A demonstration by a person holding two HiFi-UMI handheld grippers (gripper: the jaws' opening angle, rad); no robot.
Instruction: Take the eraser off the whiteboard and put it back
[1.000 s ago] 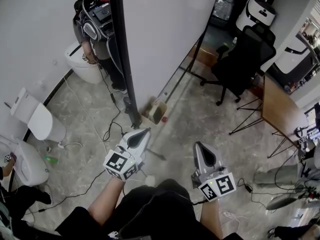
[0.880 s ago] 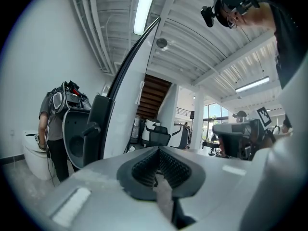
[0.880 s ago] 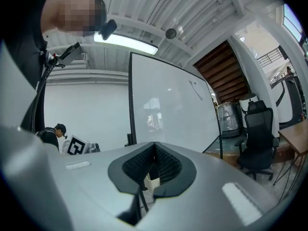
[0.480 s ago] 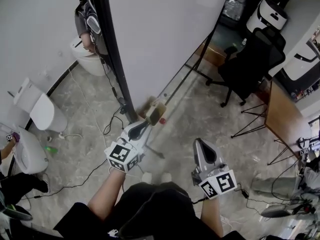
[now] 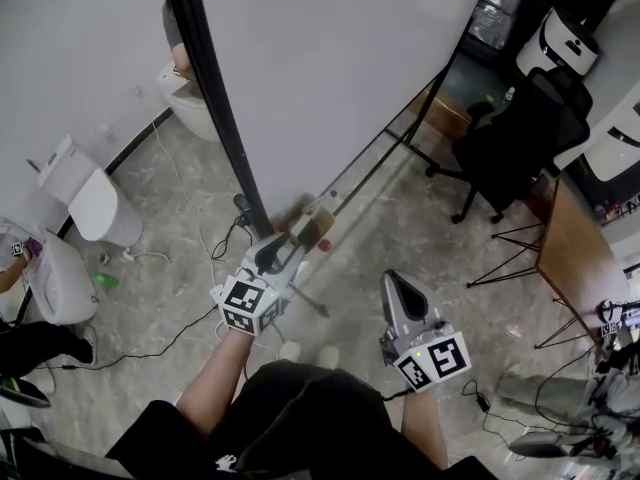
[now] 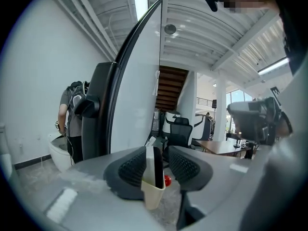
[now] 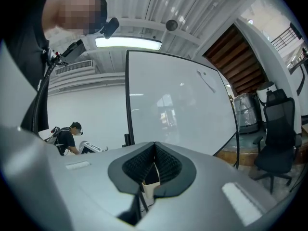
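Note:
The whiteboard [image 5: 330, 58] stands in a black frame on the floor. The eraser [image 5: 314, 225], cream with a black felt face, sits at the board's lower edge. My left gripper [image 5: 292, 245] reaches it. In the left gripper view the eraser [image 6: 155, 173] stands upright between the fingertips, with a gap on its right side. Those jaws have just been opening around it and stand open. My right gripper [image 5: 393, 286] hangs lower right, away from the board. Its pads [image 7: 155, 165] meet with nothing between them.
A small red object [image 5: 324, 244] lies by the eraser. A black office chair [image 5: 520, 133] and a wooden table [image 5: 580, 258] stand to the right. White machines [image 5: 90, 203] and cables [image 5: 190, 258] are on the left floor. A person [image 6: 70, 121] stands behind the board.
My left gripper has moved forward to the board's lower edge and its jaws have opened around the eraser. The right gripper has shifted only slightly.

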